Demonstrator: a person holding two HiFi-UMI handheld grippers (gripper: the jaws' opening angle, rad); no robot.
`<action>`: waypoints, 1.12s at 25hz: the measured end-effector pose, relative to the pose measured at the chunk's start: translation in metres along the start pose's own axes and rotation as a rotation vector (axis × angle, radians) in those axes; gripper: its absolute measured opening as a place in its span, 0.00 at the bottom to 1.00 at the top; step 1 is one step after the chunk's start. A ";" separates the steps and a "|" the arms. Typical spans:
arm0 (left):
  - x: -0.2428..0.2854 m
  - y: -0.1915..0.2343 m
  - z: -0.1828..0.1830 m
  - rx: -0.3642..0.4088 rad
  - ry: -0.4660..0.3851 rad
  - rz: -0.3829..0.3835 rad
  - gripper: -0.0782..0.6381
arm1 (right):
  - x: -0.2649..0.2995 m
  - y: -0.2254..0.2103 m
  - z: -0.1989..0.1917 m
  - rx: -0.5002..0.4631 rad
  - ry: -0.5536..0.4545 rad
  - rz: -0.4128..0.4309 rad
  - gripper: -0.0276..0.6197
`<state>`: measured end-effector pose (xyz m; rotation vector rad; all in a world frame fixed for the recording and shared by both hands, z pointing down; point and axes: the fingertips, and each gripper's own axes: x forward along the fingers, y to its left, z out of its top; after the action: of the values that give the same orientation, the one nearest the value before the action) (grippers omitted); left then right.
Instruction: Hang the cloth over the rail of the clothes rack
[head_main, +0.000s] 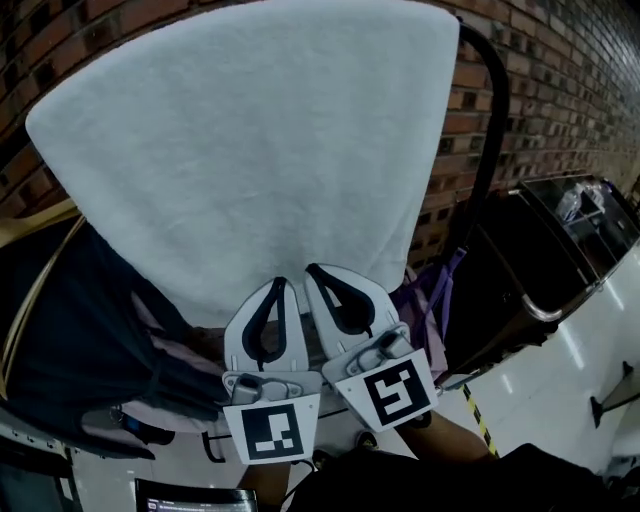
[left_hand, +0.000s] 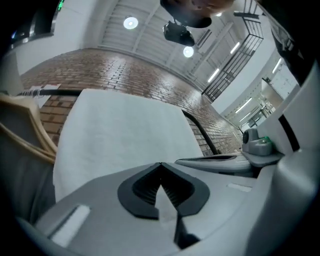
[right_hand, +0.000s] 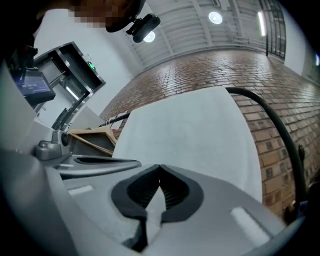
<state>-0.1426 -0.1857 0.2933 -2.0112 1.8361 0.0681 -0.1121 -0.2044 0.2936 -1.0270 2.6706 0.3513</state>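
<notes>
A big white cloth spreads like a fan from the top of the rack down to my two grippers. The black rail curves out from behind its upper right corner. My left gripper and right gripper sit side by side at the cloth's narrow lower edge, each shut on a pinch of it. In the left gripper view white cloth shows between the closed pads of the left gripper. The right gripper view shows the same: cloth, right gripper, rail.
Dark garments hang at the left below the cloth, with a wooden hanger beside them. A purple garment hangs at the right. A brick wall stands behind. A dark cabinet with a metal rim is at the right.
</notes>
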 end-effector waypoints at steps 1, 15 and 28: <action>-0.001 -0.001 -0.008 -0.011 0.014 0.001 0.12 | -0.002 0.001 -0.009 0.006 0.020 0.001 0.05; 0.000 -0.016 -0.045 -0.021 0.081 0.004 0.12 | -0.020 -0.003 -0.057 0.008 0.113 -0.022 0.05; 0.013 -0.013 -0.048 -0.040 0.082 0.009 0.12 | -0.008 -0.014 -0.055 0.012 0.089 -0.019 0.05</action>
<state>-0.1395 -0.2138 0.3368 -2.0610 1.9078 0.0255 -0.1046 -0.2269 0.3457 -1.0877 2.7360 0.2919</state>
